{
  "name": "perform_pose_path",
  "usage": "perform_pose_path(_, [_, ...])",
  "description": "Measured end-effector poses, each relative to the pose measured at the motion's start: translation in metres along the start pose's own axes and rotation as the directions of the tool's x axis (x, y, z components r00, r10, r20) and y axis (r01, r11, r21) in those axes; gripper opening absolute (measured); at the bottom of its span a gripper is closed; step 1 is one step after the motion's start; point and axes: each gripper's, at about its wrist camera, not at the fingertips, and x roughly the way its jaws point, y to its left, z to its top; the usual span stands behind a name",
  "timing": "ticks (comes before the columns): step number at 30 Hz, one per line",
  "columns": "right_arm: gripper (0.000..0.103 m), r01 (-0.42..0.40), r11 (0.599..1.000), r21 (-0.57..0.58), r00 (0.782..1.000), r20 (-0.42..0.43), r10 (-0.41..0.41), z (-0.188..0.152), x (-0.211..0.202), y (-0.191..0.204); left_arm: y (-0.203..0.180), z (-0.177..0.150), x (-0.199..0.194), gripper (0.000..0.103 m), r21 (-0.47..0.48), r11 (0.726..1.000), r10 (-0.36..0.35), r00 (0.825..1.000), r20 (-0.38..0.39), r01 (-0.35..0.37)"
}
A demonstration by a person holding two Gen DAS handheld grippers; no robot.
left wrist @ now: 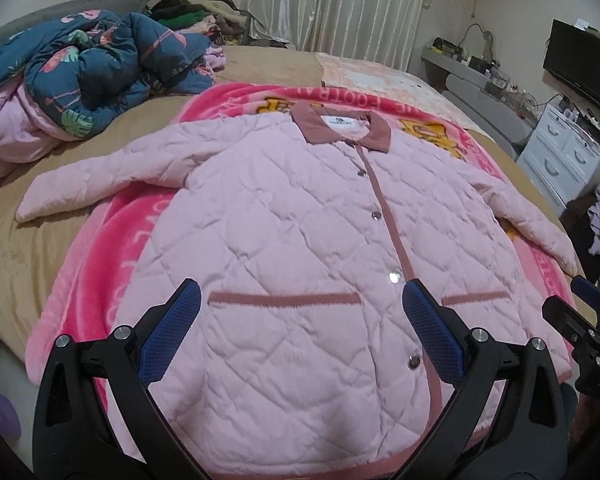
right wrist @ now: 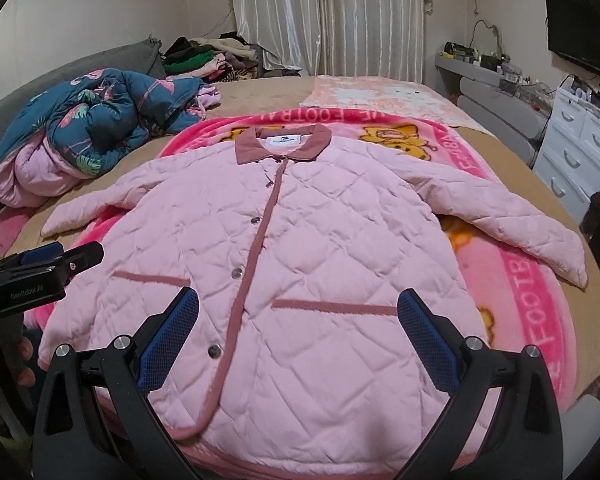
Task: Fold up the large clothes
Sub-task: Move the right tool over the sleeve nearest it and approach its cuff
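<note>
A pink quilted jacket (left wrist: 284, 232) (right wrist: 300, 248) lies flat and buttoned, front up, on a bright pink blanket (left wrist: 112, 240) (right wrist: 532, 280) on the bed. Its dusty-rose collar (left wrist: 342, 126) (right wrist: 284, 142) points away from me, and both sleeves spread out to the sides. My left gripper (left wrist: 302, 300) hovers open above the hem near the left pocket, holding nothing. Above the right pocket area my right gripper (right wrist: 298, 306) is also open and empty. Each gripper shows at the edge of the other's view: the right gripper (left wrist: 584, 320) and the left gripper (right wrist: 48, 264).
A crumpled blue flamingo-print quilt (left wrist: 100, 68) (right wrist: 100, 120) lies at the back left of the tan bed (left wrist: 260, 64). A pile of clothes (right wrist: 208, 60) sits behind it by the curtains. White drawers (left wrist: 564, 156) (right wrist: 580, 148) and a television (left wrist: 584, 64) stand at the right.
</note>
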Motion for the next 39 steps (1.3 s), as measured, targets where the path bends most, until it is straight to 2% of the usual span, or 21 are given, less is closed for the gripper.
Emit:
perform_pose_path(5, [0.099,0.004,1.0,-0.009,1.0,0.0,-0.004,0.016,0.01,0.003,0.002,0.013,0.007,0.095,-0.009,1.0,0.015,1.0,-0.002,-0.015])
perform_pose_path(18, [0.099,0.017,1.0,0.009,0.997,0.073,-0.018,0.078,0.022,-0.014,-0.005,0.057,0.022,0.095,-0.018,0.999,0.031,0.999,0.012,-0.03])
perform_pose_path(28, [0.099,0.065,0.994,0.087,0.987,0.138,-0.076,0.138,0.035,-0.056,-0.033,0.105,0.039,0.095,0.004,1.0,-0.009,0.999,0.033,0.009])
perform_pose_path(39, [0.099,0.13,0.978,0.164,0.978,0.144,-0.154,0.155,0.061,-0.109,-0.084,0.133,0.076,0.095,0.059,0.998,-0.034,0.999,0.018,0.033])
